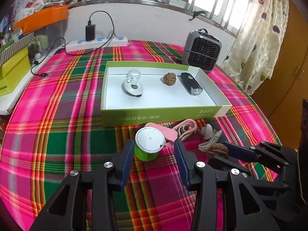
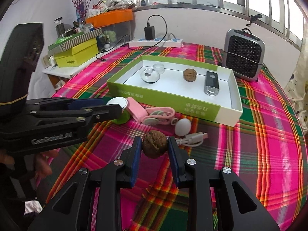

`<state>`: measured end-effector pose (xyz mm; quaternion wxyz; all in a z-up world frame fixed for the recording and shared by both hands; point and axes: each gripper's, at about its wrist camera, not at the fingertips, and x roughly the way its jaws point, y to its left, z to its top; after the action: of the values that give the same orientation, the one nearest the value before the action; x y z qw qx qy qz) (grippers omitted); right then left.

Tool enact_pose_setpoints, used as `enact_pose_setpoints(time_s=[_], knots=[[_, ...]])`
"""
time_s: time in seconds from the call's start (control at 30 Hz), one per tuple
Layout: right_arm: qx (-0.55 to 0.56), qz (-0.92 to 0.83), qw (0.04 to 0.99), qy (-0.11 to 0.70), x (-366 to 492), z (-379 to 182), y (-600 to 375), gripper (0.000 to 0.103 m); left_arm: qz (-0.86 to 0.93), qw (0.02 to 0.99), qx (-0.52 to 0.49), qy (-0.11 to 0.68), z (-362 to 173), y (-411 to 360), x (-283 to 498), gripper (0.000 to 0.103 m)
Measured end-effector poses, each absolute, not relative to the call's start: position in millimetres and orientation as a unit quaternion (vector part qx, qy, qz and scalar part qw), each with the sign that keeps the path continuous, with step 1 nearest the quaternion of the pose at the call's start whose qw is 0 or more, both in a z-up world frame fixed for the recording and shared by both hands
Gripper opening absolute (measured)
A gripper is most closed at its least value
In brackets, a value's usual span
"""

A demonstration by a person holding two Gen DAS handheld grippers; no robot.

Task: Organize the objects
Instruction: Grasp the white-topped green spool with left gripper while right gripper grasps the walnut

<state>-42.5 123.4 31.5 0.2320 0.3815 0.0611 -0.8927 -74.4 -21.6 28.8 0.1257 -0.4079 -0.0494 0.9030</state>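
Note:
A green box (image 1: 159, 113) (image 2: 173, 100) with a white inside holds a white device (image 1: 132, 86), a walnut (image 1: 170, 78) and a black flashlight (image 1: 191, 83). In front of it on the plaid cloth lie a green cup with a white lid (image 1: 149, 143), a pink clip tool (image 2: 154, 115), a white egg-shaped thing (image 2: 182, 127), a white cable (image 2: 192, 139) and a second walnut (image 2: 154, 146). My left gripper (image 1: 153, 148) is open with the cup between its fingers. My right gripper (image 2: 154, 146) is shut on the second walnut.
A grey fan heater (image 1: 202, 51) stands behind the box at the right. A white power strip (image 1: 96, 42) with a black charger lies at the back. Yellow boxes (image 2: 77, 55) and an orange bin (image 2: 109, 17) stand at the left. A curtain (image 1: 256, 38) hangs at the right.

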Motion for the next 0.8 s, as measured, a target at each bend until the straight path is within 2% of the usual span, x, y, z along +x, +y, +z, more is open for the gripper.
enact_pose_setpoints(time_s=[0.63,0.8], knots=[[0.383,-0.893,0.231,0.053,-45,30,128,0.029,0.899,0.115,-0.42,-0.05,18,-19,-95,0.04],[0.384,-0.893,0.23,0.053,-46,29,128,0.029,0.9,0.114,-0.417,-0.054,20,-22,-94,0.032]])
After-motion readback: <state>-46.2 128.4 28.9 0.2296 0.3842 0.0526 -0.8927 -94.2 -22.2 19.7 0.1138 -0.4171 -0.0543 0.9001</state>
